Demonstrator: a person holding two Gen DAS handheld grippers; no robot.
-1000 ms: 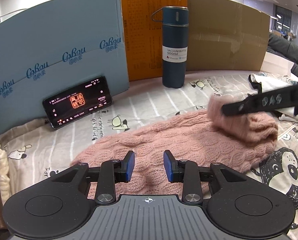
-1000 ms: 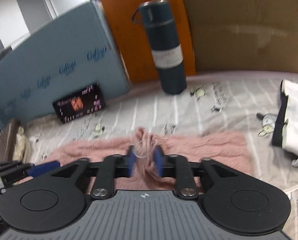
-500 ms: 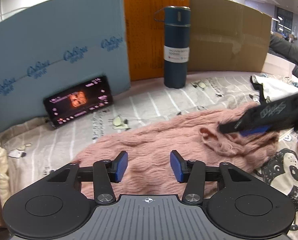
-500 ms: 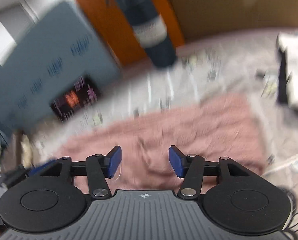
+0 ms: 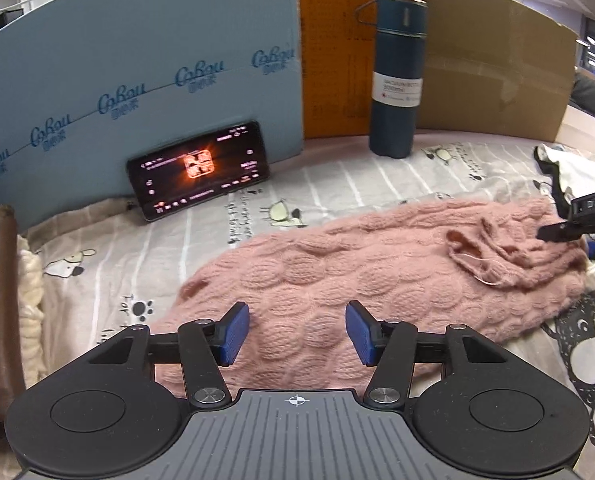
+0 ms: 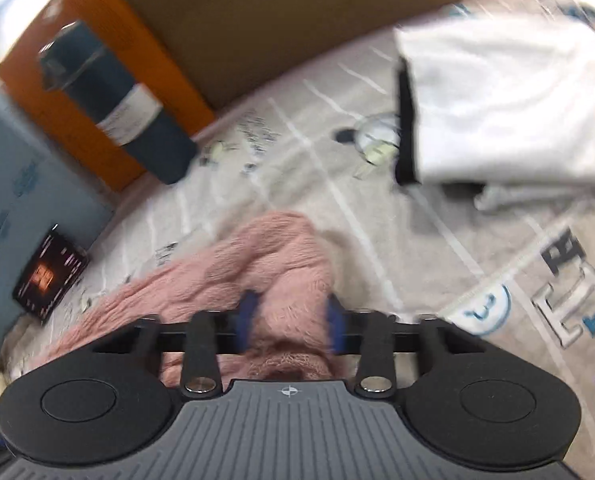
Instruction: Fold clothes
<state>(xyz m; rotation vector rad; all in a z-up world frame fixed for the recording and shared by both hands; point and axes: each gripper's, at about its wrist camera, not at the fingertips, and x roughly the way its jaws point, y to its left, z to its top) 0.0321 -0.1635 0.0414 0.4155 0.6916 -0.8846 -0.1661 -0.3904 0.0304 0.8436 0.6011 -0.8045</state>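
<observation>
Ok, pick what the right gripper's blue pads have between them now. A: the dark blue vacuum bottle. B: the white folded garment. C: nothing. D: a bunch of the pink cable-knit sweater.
D: in the right wrist view the right gripper has pink cable-knit sweater bunched between its blue pads.

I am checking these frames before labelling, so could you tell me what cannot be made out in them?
- Right gripper: in the blurred right wrist view, pink knit bulges between the fingers, hiding whether they grip it.
- Right gripper in the left wrist view: cut off by the frame edge.
- Phone screen text: too small.
- Bottle: label smeared in the right wrist view.
</observation>
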